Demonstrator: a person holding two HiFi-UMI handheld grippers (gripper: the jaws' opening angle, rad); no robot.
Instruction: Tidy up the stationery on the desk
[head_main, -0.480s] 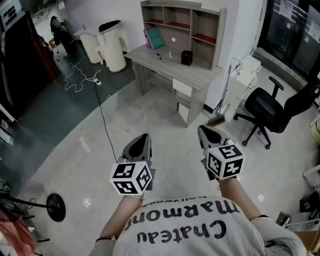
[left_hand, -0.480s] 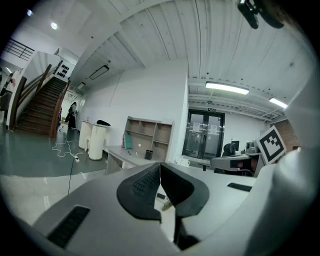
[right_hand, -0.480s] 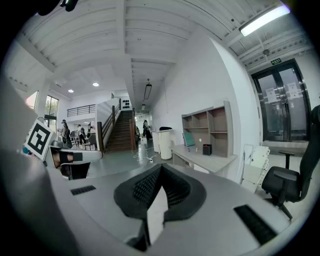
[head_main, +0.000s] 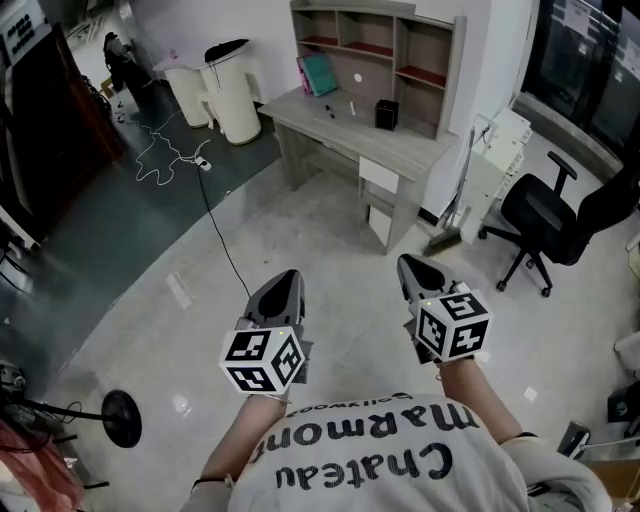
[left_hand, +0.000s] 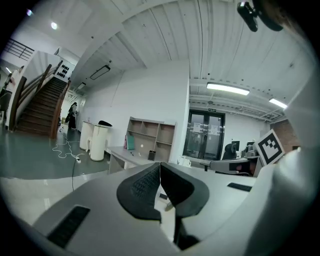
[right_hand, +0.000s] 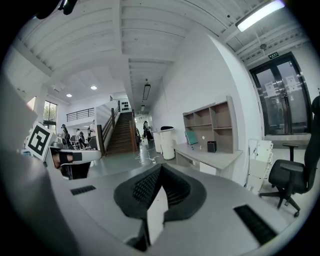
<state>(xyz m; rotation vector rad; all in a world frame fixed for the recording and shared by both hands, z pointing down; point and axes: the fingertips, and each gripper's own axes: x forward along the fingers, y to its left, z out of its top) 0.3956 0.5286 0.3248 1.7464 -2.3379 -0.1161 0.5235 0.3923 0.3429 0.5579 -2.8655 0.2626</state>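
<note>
A grey desk (head_main: 420, 152) with a shelf hutch stands ahead across the floor. On it are a black pen cup (head_main: 387, 113), a teal book (head_main: 320, 73) leaning in the hutch, a dark pen (head_main: 329, 111) and a small white item (head_main: 352, 107). My left gripper (head_main: 284, 281) and right gripper (head_main: 411, 266) are held side by side over the floor, far short of the desk, both shut with nothing between the pads. The left gripper view shows its tips (left_hand: 160, 165) meeting below the distant desk (left_hand: 120, 152). The right gripper view shows the same at its tips (right_hand: 161, 167), with the pen cup (right_hand: 211, 146) beyond.
A black office chair (head_main: 545, 225) stands to the right of the desk, with a white cabinet (head_main: 490, 160) and a broom (head_main: 445, 235) between them. Two white bins (head_main: 232, 90) stand left of the desk. A cable (head_main: 205, 200) runs over the floor. A round stand base (head_main: 120, 418) sits near left.
The desk, chair and bins have shifted a little to the right and look slightly nearer in the head view. Both grippers keep their places, still shut.
</note>
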